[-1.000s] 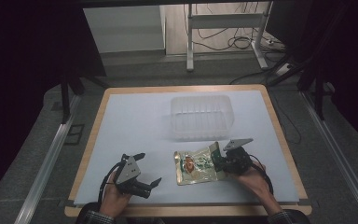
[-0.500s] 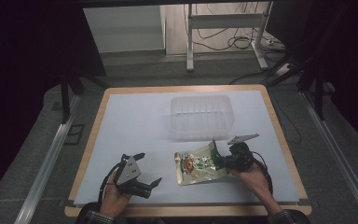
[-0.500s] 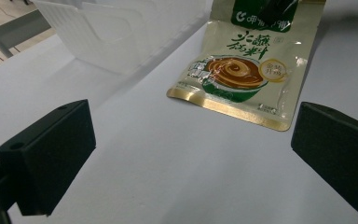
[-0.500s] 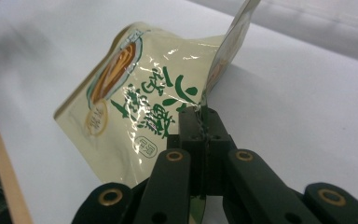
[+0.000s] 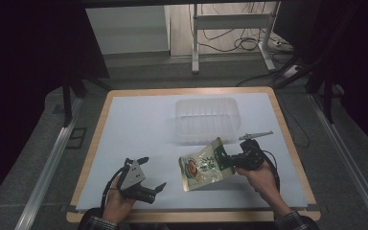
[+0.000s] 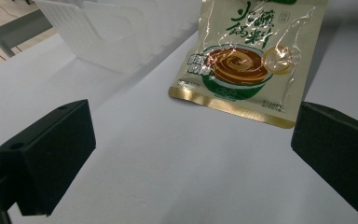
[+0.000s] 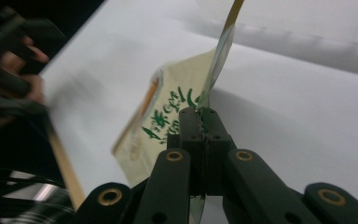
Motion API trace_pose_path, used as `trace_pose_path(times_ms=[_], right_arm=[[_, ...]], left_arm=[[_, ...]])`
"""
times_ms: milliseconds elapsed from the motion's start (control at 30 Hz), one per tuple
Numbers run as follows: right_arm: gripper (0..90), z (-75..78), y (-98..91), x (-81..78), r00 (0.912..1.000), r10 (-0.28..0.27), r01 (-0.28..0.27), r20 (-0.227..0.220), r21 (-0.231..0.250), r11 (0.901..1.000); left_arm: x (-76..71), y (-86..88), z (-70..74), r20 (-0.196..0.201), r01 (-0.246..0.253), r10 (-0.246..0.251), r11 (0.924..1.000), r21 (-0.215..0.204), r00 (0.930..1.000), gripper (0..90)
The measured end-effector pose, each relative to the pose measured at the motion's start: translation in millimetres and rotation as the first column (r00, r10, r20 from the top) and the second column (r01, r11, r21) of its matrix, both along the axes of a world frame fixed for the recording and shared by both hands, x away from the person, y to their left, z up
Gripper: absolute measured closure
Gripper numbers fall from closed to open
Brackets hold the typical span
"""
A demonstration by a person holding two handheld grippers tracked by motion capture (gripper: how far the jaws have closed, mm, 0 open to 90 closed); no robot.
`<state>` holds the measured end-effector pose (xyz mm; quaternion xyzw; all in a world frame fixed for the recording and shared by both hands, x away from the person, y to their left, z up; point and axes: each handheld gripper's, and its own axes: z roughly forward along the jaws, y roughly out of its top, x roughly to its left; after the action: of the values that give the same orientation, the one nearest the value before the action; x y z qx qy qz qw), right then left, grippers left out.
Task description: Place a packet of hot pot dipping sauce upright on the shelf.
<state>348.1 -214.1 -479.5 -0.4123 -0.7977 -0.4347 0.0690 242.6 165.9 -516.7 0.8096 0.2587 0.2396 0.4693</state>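
A cream and green food pouch [image 5: 204,165] with a picture of a brown bowl hangs tilted just above the white table, right of centre. My right gripper [image 5: 227,160] is shut on the pouch's right edge; in the right gripper view the jaws pinch the pouch [image 7: 177,109] between them. My left gripper [image 5: 152,173] rests low at the front left, open, nothing between its jaws. In the left gripper view the pouch [image 6: 242,60] hangs ahead, beyond the two spread pads [image 6: 51,149].
A clear plastic bin [image 5: 206,119] stands at the back centre of the table [image 5: 139,120], just behind the pouch. The bin's ribbed wall [image 6: 116,37] shows in the left gripper view. A wooden rim frames the table; dark floor and cables lie beyond.
The right gripper has lifted the pouch off the table and tilted it upward. The left gripper has stayed in place.
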Motion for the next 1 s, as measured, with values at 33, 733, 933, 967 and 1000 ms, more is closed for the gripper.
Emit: trace_pose_path(times_ms=[33,733,933,967,1000], right_arm=[[89.4,2.1,0.5,0.3,1.0,0.003,-0.003,-0.006,0.014,0.9999],[89.5,53.2,21.2,-1.4,0.9972,0.056,-0.046,-0.049,0.181,0.9824],[89.5,65.8,16.8,1.2,0.9992,0.034,-0.03,-0.019,0.171,0.9848],[89.4,67.5,15.7,1.8,0.9995,0.027,-0.024,-0.015,0.169,0.9854],[89.4,69.4,14.5,2.4,0.9997,0.02,-0.018,-0.013,0.168,0.9857]], left_arm=[[0.0,0.0,0.0,0.0,0.0,0.0,1.0,0.0,1.0,0.0],[-0.7,-0.3,0.7,0.008,0.002,-0.002,1.0,0.006,1.0,0.0],[-0.8,-0.8,0.6,0.009,0.002,-0.002,0.9999,0.01,1.0,0.0],[-1.0,-1.0,0.7,0.01,0.001,-0.002,1.0,0.01,1.0,0.0],[-1.0,-1.1,0.7,0.01,0.001,-0.001,1.0,0.01,0.9999,0.0]])
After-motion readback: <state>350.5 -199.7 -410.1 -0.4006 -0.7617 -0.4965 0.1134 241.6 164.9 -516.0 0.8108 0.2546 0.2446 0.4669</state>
